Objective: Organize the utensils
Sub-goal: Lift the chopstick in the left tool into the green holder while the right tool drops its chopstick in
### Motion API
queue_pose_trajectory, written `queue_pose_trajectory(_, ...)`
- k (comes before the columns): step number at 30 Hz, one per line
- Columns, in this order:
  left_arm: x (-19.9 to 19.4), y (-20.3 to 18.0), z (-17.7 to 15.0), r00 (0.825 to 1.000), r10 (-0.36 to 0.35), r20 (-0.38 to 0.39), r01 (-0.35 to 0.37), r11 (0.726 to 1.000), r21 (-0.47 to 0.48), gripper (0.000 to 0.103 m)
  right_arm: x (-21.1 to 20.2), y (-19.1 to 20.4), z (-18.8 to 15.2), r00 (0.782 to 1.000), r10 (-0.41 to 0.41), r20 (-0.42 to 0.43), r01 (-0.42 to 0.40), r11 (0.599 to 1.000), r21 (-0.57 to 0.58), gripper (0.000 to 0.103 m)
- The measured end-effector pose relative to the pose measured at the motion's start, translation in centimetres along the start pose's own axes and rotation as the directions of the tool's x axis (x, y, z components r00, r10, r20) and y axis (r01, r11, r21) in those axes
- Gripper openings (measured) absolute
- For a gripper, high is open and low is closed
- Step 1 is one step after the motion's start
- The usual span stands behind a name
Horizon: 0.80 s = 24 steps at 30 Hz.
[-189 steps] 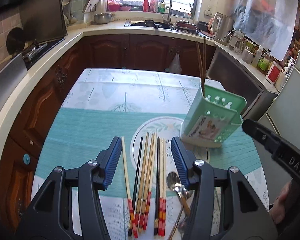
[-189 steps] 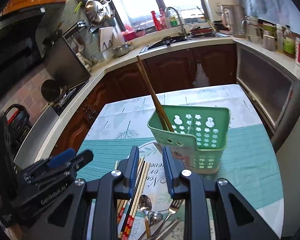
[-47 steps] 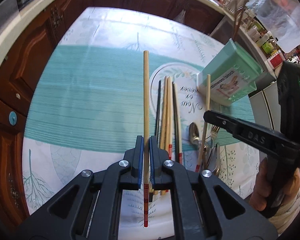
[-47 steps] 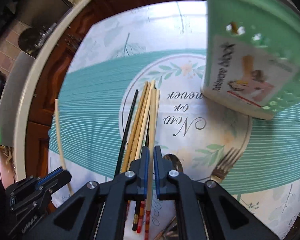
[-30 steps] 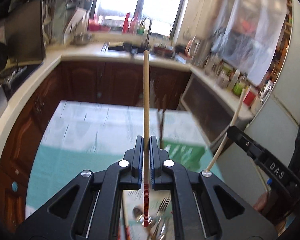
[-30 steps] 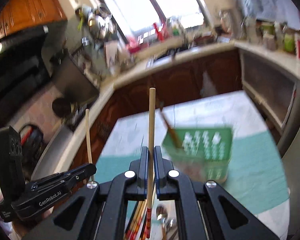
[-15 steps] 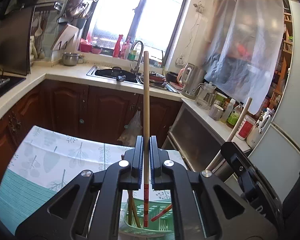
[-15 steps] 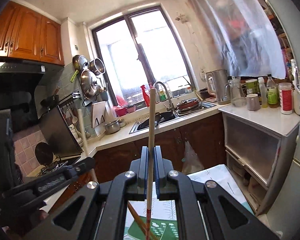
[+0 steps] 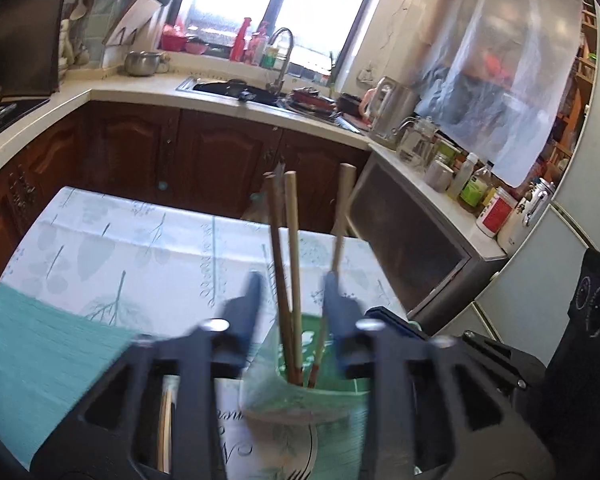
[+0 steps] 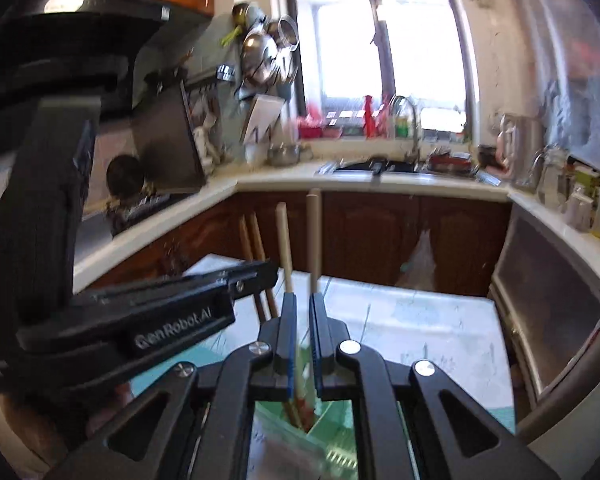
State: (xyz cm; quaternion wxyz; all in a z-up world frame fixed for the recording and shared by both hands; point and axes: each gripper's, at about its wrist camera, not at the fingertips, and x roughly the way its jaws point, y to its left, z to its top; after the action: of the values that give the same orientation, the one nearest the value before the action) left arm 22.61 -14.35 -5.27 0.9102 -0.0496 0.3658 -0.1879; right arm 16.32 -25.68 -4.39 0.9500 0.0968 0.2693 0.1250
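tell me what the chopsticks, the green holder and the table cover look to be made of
Chopsticks: probably bamboo or wood, pale tan and matte, with red-painted lower ends.
Green holder: probably plastic, going by its even mint colour and thin moulded wall; blur hides the finer detail.
Table cover: probably wipe-clean vinyl or oilcloth, lying flat and smooth with a printed leaf pattern and teal stripes, though cloth cannot be ruled out.

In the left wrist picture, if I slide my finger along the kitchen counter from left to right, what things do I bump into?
Steel pot → red spray bottle → tap → kettle → glass jug → green-label bottle → red-label jar.
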Motion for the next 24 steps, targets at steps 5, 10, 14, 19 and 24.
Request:
queue_pose_trajectory(5, -3.2, 1.3, -1.4, 0.999, 0.021, -0.038, -0.023, 0.999, -0.039, 0.057, -0.3, -0.1, -0.7, 0.997, 0.038, -0.07, -0.034, 0.998, 0.058, 0.012)
queue_pose_trajectory(10, -6.9, 3.1, -2.5, 0.989, 0.119, -0.086, -0.122, 0.992, -0.034, 0.057, -2.5, 0.3, -1.2, 0.997, 0.049, -0.065, -0.04, 0.99, 0.132, 0.013)
queue_pose_trajectory(14, -9.8, 5.2, -4.0, 0.979, 0.169, -0.118, -0.174, 0.984, -0.04, 0.057, -4.0, 1.2, -2.1, 0.995, 0.063, -0.078, -0.047, 0.981, 0.19, 0.013)
queue_pose_trajectory(19, -13.1, 7.4, -5.5, 0.966, 0.22, -0.136, -0.226, 0.973, -0.035, 0.057, -4.6, 3.4, -3.2, 0.989, 0.064, -0.135, -0.035, 0.978, 0.207, 0.013)
queue_pose_trajectory(24, -15.3, 8.2, -6.7, 0.953, 0.257, -0.159, -0.261, 0.965, -0.003, 0.057, -5.3, 5.8, -3.8, 0.983, 0.062, -0.173, -0.022, 0.973, 0.229, 0.013)
